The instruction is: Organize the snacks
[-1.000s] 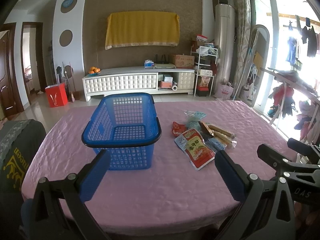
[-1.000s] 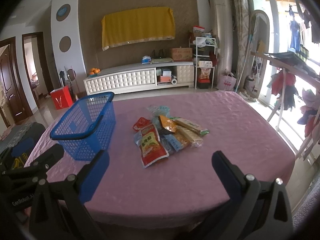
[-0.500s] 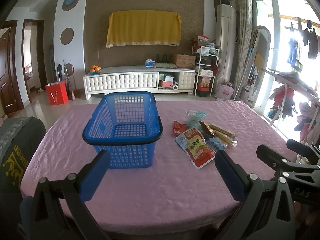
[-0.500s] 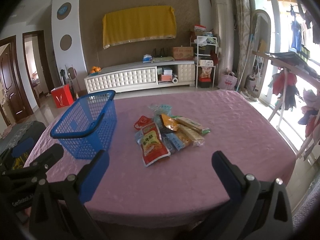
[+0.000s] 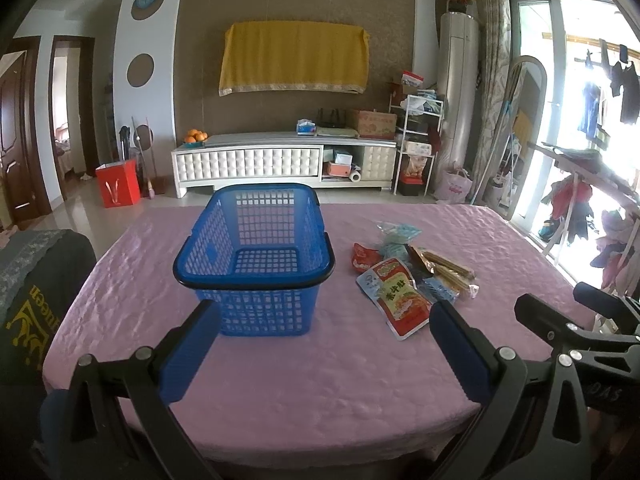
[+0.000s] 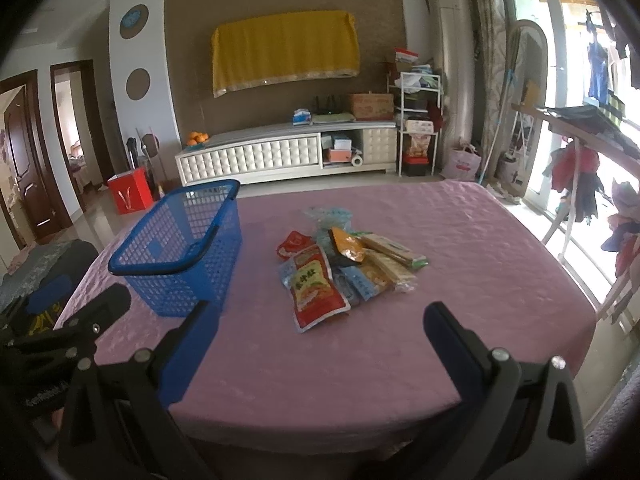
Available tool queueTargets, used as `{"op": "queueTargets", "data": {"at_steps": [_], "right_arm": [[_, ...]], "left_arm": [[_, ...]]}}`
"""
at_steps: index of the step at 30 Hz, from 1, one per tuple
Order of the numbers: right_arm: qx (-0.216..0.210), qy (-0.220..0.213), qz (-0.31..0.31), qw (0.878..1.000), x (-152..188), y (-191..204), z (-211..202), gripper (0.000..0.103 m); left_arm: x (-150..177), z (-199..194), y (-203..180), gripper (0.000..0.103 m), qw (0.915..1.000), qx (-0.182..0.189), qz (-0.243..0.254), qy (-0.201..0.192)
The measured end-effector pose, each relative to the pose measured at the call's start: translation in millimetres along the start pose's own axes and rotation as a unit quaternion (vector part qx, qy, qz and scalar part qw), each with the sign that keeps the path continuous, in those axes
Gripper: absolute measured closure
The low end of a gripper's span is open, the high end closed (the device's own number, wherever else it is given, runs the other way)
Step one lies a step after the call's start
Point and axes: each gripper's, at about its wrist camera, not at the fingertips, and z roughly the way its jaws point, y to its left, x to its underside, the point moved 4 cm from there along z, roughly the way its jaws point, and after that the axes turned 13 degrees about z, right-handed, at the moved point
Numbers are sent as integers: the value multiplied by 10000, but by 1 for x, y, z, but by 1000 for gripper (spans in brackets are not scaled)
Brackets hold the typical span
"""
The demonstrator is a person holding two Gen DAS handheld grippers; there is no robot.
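Right claw point(image 6: 320, 344) and left claw point(image 5: 320, 344) both wide open, empty. Flat red foil snack pouch point(image 6: 316, 292) lies on pink bench point(image 6: 460, 240) beside blue plastic basket point(image 6: 180, 252); light, slippery, best pinched by its edge

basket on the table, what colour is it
Blue, a plastic mesh basket with a darker handle folded along the rim; the left wrist view shows it best.

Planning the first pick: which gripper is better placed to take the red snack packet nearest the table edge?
Right. The right gripper is open, directly facing the red snack packet. The left gripper faces the blue basket instead.
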Motion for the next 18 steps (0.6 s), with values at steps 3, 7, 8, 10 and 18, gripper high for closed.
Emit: {"op": "queueTargets", "data": {"at_steps": [3,7,8,10,18], "right_arm": [[-28,34,-21,10000,1,2,1,0],[-42,39,-56,10000,0,4,-1,0],[-47,38,-55,10000,0,4,-1,0],[-52,33,-58,10000,0,5,-1,0],[-46,21,-67,10000,0,6,-1,0]], "left_arm": [[0,-1,3,0,10000,-19,-35,-14],[2,0,4,0,10000,-16,-76,-2],[2,0,5,0,10000,-23,-77,-8],[2,-1,4,0,10000,-23,-74,-8],[1,-2,4,0,10000,-56,-53,-33]]}}
